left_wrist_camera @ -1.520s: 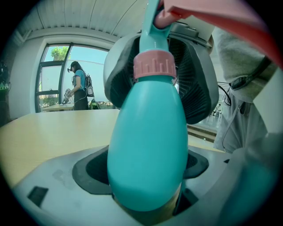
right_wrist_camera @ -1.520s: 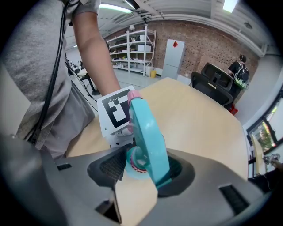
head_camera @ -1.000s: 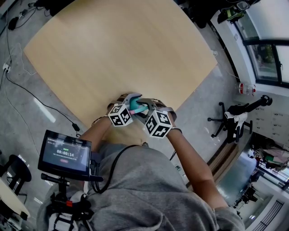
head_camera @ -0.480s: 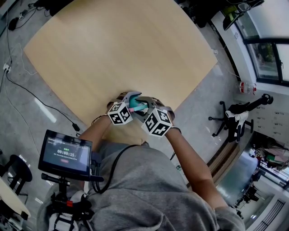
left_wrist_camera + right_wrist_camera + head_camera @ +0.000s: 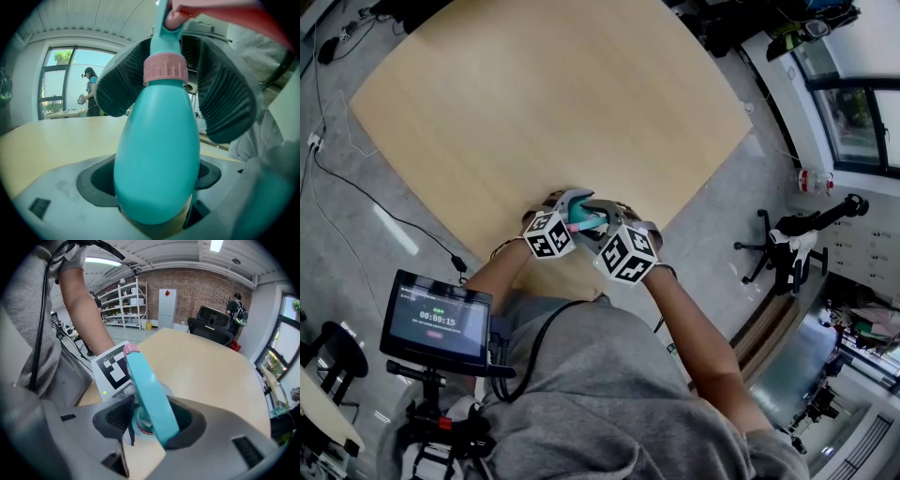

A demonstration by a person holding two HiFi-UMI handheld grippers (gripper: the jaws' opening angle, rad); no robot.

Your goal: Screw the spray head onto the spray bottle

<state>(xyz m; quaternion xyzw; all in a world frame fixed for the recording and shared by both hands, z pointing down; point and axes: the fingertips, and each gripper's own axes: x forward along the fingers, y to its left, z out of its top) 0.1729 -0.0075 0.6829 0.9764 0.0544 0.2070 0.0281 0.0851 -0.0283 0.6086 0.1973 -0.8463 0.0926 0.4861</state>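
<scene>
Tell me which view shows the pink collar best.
Left gripper view: the collar sits large near the centre, its ridges clear, on top of the bottle. The right gripper view shows only a sliver of it behind the spray head. In the head view it is too small to make out.

Bright, even indoor light. Daylight enters through windows (image 5: 853, 103); a ceiling strip light (image 5: 215, 245) blows out white. Floor (image 5: 356, 234) carries pale glare streaks. Table (image 5: 534, 112): faint shadows. Both gripper views: strong fisheye bending, dark corners. Spray bottle (image 5: 157, 159) and spray head (image 5: 150, 394), close to the lens, are soft.
</scene>
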